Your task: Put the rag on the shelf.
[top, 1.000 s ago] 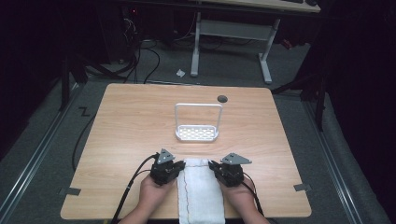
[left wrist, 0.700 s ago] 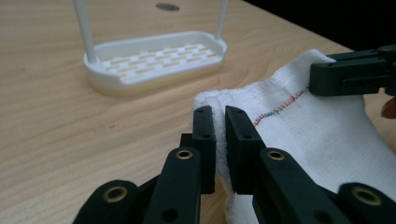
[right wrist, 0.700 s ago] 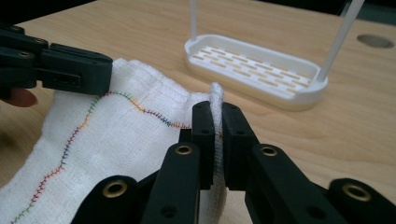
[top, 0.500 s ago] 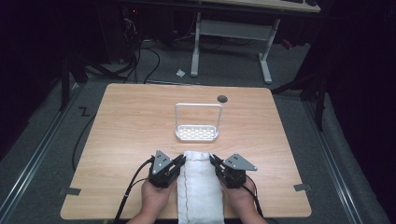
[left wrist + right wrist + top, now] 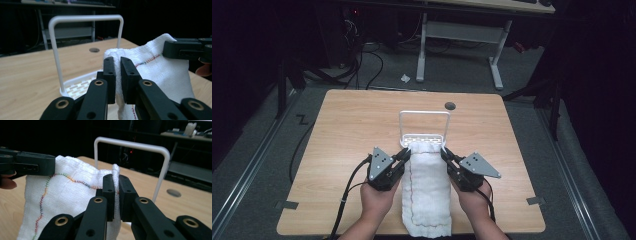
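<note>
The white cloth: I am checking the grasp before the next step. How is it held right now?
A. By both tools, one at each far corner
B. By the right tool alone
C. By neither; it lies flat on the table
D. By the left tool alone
A: the left tool and the right tool each pinch a far corner of the white cloth, lifting that end off the table.

The wooden table [image 5: 342,130] carries a white wire rack [image 5: 424,131] (upright handle loop, slotted base) near its centre. A white cloth [image 5: 426,200] rests partly on the near edge. A round dark hole [image 5: 450,105] sits behind the rack.
</note>
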Demonstrator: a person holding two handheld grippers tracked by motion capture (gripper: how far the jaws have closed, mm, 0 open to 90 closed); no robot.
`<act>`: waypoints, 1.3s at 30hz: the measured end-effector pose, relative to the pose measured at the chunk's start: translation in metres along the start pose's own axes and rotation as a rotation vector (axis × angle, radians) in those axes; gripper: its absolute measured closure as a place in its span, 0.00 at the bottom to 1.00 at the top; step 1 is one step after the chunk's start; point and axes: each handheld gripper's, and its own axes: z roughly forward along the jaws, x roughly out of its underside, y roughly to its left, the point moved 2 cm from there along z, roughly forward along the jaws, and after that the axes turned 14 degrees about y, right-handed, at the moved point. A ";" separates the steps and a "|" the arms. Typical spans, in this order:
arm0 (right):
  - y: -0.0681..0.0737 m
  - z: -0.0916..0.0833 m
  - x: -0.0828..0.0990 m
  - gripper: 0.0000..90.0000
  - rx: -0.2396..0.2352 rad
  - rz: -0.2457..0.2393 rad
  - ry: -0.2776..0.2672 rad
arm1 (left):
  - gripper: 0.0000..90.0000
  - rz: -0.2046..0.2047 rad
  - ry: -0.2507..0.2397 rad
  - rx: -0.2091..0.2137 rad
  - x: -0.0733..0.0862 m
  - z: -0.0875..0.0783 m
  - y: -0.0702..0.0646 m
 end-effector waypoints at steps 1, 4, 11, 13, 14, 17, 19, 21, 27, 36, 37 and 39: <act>0.000 -0.001 -0.004 0.95 0.003 -0.001 -0.011 | 0.93 -0.002 -0.010 0.000 -0.004 -0.002 0.001; -0.002 -0.005 -0.016 0.95 0.011 -0.013 -0.038 | 0.93 0.002 -0.038 -0.002 -0.014 -0.006 0.002; -0.004 -0.018 -0.045 0.95 0.019 -0.034 -0.104 | 0.93 0.024 -0.111 -0.007 -0.039 -0.019 0.000; -0.004 -0.021 -0.052 0.95 0.019 -0.042 -0.120 | 0.93 0.033 -0.129 -0.011 -0.047 -0.023 0.000; -0.004 -0.023 -0.056 0.95 0.021 -0.046 -0.127 | 0.93 0.039 -0.140 -0.013 -0.051 -0.024 0.000; -0.005 -0.028 -0.067 0.95 0.019 -0.047 -0.149 | 0.94 0.071 -0.170 -0.019 -0.063 -0.030 0.000; -0.007 -0.030 -0.073 0.95 0.016 -0.047 -0.160 | 0.94 0.076 -0.185 -0.019 -0.071 -0.033 0.000; -0.008 -0.031 -0.079 0.95 0.016 -0.048 -0.169 | 0.94 0.080 -0.196 -0.018 -0.076 -0.035 0.001; -0.006 -0.035 -0.089 0.95 0.020 -0.057 -0.191 | 0.94 0.065 -0.201 0.002 -0.081 -0.038 0.003; -0.008 -0.035 -0.093 0.95 0.017 -0.054 -0.189 | 0.94 0.073 -0.204 0.016 -0.088 -0.037 0.005; -0.009 -0.035 -0.095 0.95 0.016 -0.054 -0.189 | 0.94 0.075 -0.200 0.022 -0.091 -0.036 0.005; -0.012 -0.034 -0.100 0.95 0.022 -0.059 -0.190 | 0.94 0.082 -0.192 0.031 -0.098 -0.034 0.006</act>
